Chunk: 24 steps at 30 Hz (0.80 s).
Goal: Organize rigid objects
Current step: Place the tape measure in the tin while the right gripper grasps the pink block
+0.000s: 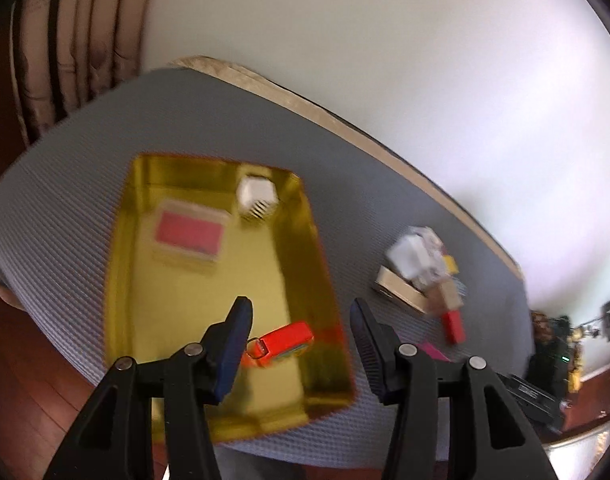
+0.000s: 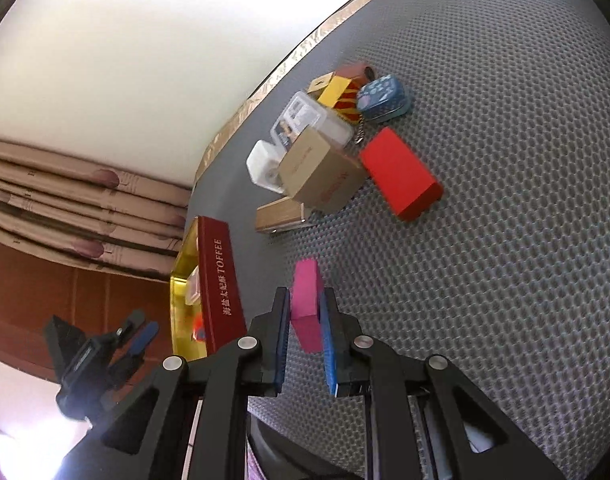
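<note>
A gold tin tray [image 1: 321,248] lies on the grey mat. In it are a pink-faced flat box [image 1: 189,236], a white object [image 1: 257,196] and an orange-red object with a key ring [image 1: 285,342]. My left gripper [image 1: 300,302] hangs open over the tray's near end, with the orange-red object lying below, between its fingers. My right gripper [image 2: 305,292] is shut on a pink box [image 2: 305,280], held just above the mat, right of the tin's dark red side [image 2: 221,280]. The left gripper [image 2: 141,332] shows beyond the tin.
A pile of small boxes sits on the mat by the far table edge: a red box [image 2: 401,174], a cardboard box [image 2: 321,172], clear cases [image 2: 305,120], a wooden block [image 2: 281,216], a yellow box [image 2: 337,90] and a blue tin [image 2: 381,98]. A curtain [image 1: 77,40] hangs behind.
</note>
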{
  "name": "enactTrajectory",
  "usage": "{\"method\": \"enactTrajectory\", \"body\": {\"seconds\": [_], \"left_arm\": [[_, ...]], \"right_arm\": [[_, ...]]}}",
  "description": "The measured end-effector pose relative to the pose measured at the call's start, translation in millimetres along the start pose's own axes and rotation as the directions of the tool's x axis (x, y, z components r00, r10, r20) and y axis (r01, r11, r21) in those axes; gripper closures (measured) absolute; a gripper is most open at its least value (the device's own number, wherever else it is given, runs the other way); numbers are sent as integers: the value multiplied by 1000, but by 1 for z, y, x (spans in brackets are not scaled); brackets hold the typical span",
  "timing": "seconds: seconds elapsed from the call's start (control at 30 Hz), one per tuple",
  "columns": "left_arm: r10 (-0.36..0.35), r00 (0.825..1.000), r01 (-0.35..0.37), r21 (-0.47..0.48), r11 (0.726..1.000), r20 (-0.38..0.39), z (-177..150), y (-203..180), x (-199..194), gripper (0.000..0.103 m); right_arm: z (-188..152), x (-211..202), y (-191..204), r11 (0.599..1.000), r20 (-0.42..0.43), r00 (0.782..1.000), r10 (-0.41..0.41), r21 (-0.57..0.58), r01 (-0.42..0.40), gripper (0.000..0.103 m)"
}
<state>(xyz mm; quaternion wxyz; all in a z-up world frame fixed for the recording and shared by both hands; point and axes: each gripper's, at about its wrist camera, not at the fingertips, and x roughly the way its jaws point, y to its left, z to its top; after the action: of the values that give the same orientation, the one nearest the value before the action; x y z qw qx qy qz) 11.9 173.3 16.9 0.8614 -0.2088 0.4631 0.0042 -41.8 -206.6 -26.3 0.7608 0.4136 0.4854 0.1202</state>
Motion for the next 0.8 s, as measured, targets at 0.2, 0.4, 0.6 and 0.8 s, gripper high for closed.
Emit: {"method": "enactTrajectory", "body": {"seconds": [0.2,0.4,0.6,0.8], "left_arm": [[38,999,-38,-29,999,0,13,20,6,51],[34,999,-34,-29,999,-3,-9,19,-3,51],[-2,1000,1,-36,999,-32,-39,15,-8,51],[-22,998,21,-28,999,-59,-53,10,-6,51]], "right_arm": [[3,12,7,1000,-7,1000,2,20,-2,88],[11,19,15,1000,-9,1000,9,23,-9,89],[16,16,22,1000,-9,1000,5,-1,-5,89],[17,32,45,965,-79,986,-144,-233,122,82]]}}
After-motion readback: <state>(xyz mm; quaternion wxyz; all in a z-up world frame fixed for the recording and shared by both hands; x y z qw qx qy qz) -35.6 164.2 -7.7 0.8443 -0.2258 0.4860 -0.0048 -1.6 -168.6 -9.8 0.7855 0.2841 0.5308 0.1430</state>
